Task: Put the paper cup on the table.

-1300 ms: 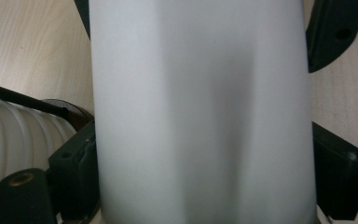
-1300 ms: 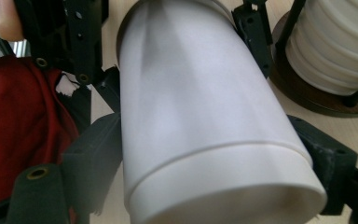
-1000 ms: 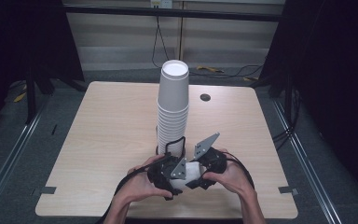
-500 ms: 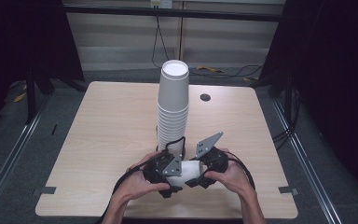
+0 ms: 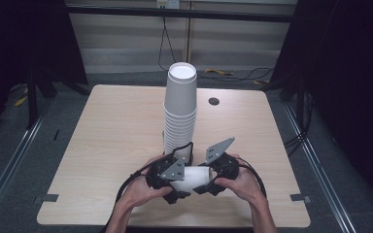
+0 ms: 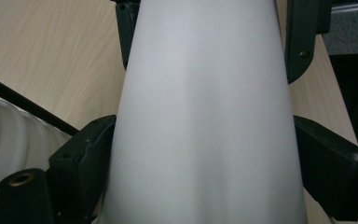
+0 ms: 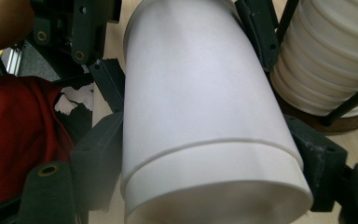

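Note:
A white paper cup lies on its side between the two grippers near the table's front edge. My left gripper clamps it from the left and my right gripper from the right. In the left gripper view the cup tapers away between the left gripper jaws. In the right gripper view the cup shows a stepped band near its wide end, like two nested cups, and the right gripper jaws press its sides. A tall stack of upturned white cups stands just behind the grippers.
The stack stands inside thin black rods on a brown base. The light wooden table has a small dark hole at the back right. Dark floor, rails and cables surround the table. A red cloth lies below.
Both grippers, still holding the cup, have shifted slightly toward the table's front edge. The stack has not moved.

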`<state>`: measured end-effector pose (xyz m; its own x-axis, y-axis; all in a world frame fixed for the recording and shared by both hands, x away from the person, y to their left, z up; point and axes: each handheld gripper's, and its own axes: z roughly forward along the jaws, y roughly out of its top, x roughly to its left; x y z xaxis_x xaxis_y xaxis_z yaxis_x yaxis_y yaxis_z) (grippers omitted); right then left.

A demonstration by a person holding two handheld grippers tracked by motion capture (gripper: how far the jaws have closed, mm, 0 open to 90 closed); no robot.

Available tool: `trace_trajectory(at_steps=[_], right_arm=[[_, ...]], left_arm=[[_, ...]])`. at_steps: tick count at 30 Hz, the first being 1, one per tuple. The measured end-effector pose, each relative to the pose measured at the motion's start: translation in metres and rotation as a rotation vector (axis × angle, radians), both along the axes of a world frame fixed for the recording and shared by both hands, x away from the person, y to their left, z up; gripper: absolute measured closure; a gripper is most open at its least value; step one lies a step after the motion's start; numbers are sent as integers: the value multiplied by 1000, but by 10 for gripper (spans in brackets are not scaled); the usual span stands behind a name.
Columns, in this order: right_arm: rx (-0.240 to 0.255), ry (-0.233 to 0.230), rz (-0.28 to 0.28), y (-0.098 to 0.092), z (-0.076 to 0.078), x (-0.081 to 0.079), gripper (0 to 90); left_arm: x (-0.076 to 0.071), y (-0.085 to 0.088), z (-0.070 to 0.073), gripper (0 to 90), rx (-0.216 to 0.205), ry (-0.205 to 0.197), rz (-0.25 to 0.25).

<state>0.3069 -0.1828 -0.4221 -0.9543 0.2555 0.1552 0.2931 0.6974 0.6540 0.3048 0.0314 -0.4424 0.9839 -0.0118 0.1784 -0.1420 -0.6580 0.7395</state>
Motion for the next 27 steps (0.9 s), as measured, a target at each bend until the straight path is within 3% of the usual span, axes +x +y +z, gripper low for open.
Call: trace_trajectory(at_steps=[8,14,19,22,27], right_arm=[[16,-8,2,-3,3,-1,225],[27,-20,-3,-5,4,-3,224],[39,-19,-8,-8,4,-3,222],[25,-13,-24,-10,1,-2,222],[56,-6,-51,-16,1,0,221]], left_arm=[[0,4,2,129,-65,13,0],[2,10,3,135,-162,81,18],[3,16,7,154,-221,86,20],[2,21,10,155,-271,86,42],[4,29,11,155,-312,95,96]])
